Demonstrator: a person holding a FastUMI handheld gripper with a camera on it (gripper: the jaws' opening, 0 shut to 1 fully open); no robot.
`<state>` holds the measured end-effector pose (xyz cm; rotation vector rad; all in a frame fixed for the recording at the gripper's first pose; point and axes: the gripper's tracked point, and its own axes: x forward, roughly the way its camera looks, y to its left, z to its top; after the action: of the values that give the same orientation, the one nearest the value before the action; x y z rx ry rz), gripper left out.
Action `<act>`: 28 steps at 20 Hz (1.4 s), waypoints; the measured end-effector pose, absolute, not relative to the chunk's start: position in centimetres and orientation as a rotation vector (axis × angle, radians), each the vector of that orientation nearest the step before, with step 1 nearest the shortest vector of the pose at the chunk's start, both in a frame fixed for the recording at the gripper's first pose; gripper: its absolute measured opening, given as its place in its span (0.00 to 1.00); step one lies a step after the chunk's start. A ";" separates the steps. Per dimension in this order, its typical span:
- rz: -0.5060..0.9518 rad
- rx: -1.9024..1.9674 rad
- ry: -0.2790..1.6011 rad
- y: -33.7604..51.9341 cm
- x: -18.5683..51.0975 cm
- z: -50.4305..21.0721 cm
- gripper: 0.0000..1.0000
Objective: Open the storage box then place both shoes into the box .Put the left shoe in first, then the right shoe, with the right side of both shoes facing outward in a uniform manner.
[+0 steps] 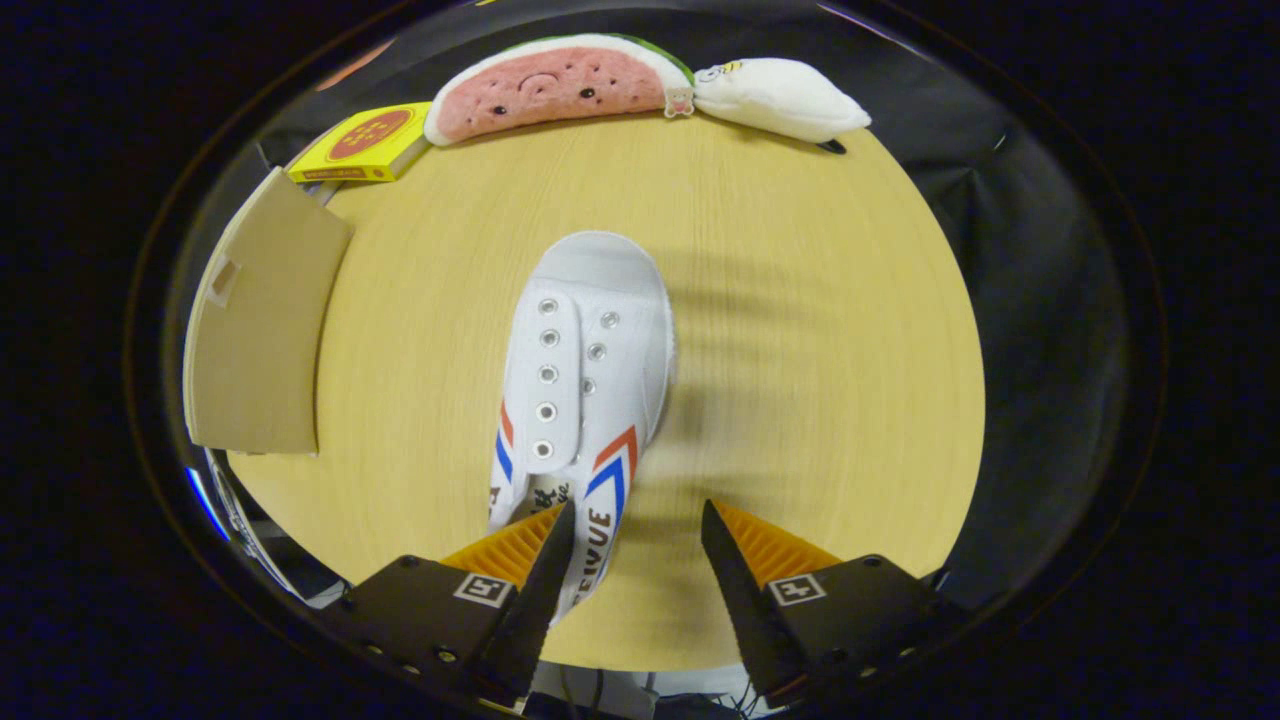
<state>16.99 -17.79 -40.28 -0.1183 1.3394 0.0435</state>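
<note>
**A:** Where do you stand right now?

**B:** Your hand-held gripper (636,540) hangs over the table (820,400) with its fingers spread and nothing pressed between them. The shoe (585,400) lies just ahead, toe pointing away from you. Its heel end reaches back beside one finger, partly hidden by it, so most of the gap between the fingers has bare table under it.

**A:** So what does a good grasp need here?

**B:** You look off-centre to me. Shift sideways until the heel collar sits squarely between both fingers, then come down and close on the collar or the side walls near the striped part. The canvas looks soft, so grip where the shoe is stiffest, or it may fold and twist in your hold.

**A:** And the box?

**B:** The cardboard flap (262,340) stands at the table's edge, well apart from the shoe; I take it for the opened box, though its inside is hidden. Plan your wrist turn before you lift, since the right side must face outward.

**A:** Is this the left shoe?

**B:** You cannot tell for sure from this angle. Check before you commit, because the left one goes in first.

**A:** Anything in the way?

**B:** The yellow pack (362,145), the melon plush (555,85) and the white plush (780,98) sit at the far rim, clear of your path.
</note>
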 end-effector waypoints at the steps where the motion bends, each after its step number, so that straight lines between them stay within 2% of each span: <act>1: 0.043 -0.110 1.320 -17.7 17.6 -40.4 0.66; 5: 0.061 -0.083 1.278 -16.7 17.7 -41.1 0.50; 6: 0.077 -0.068 1.277 -16.3 17.5 -41.3 0.49; 7: 0.089 -0.081 1.279 -16.3 17.0 -41.6 0.35; 10: 0.150 -0.140 1.309 -16.5 17.0 -41.5 0.37; 17: 0.159 0.019 1.337 -16.3 17.3 -42.0 0.38; 19: 0.183 0.021 1.322 -16.5 17.9 -41.5 0.30; 20: 0.188 0.059 1.345 -16.7 17.8 -41.4 0.20; 23: 0.211 0.241 1.335 -16.9 17.7 -41.2 0.01; 28: 0.199 0.258 1.294 -17.1 17.4 -39.8 0.01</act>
<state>17.37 -17.08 -39.85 0.2578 1.2936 0.1991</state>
